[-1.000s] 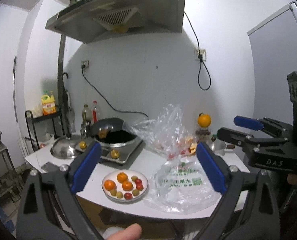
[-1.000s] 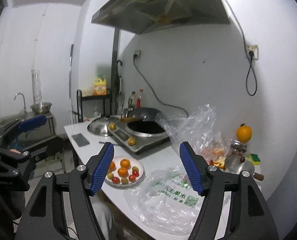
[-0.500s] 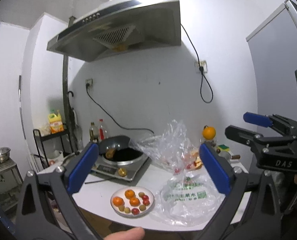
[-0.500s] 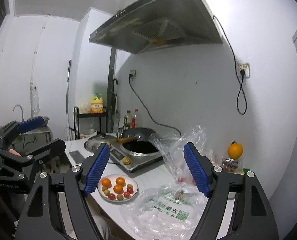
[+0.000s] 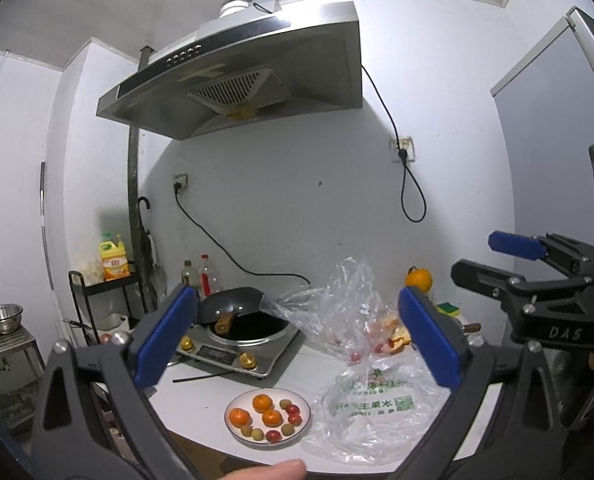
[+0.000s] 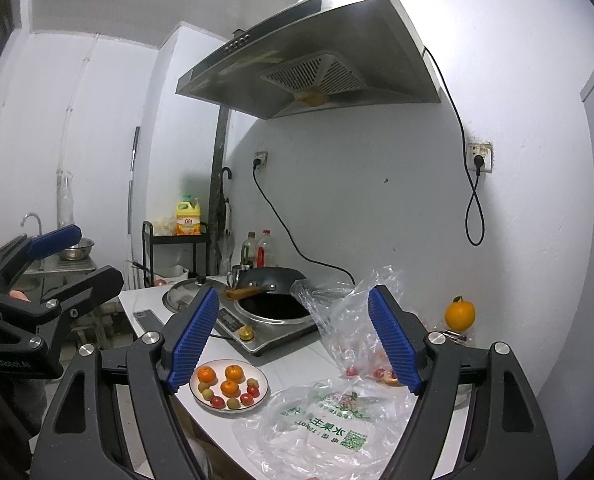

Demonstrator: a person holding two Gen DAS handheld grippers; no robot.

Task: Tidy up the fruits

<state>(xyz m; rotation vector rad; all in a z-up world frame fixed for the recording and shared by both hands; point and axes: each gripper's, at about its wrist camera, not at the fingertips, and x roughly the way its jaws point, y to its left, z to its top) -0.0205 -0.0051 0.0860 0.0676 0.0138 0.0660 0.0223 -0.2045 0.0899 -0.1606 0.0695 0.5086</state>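
Note:
A white plate [image 5: 303, 404] [image 6: 257, 376] near the counter's front edge holds three small oranges [image 5: 263, 403] [image 6: 233, 373], red cherry tomatoes [image 5: 293, 409] and small yellow-green fruits. Right of it lies a flat clear plastic bag with green print [image 5: 377, 404] [image 6: 325, 428]. Behind that, a crumpled clear bag [image 5: 349, 304] [image 6: 357, 312] holds more red and orange fruit. One orange [image 5: 419, 280] [image 6: 460, 314] sits raised at the back right. My left gripper [image 5: 297, 336] is open and empty, well back from the counter. My right gripper [image 6: 293, 340] is open and empty too.
An induction cooker with a black wok [image 5: 237, 312] [image 6: 273, 280] stands behind the plate, a pot lid [image 6: 185, 294] to its left. A range hood [image 5: 241, 80] hangs above. A black rack with a yellow bottle [image 5: 113, 260] and a sink stand [image 5: 1, 320] are at left.
Both grippers rose and drew back, so the counter and plate sit lower and smaller in view and the hood shows fully. The right jaws stand wider than a second ago.

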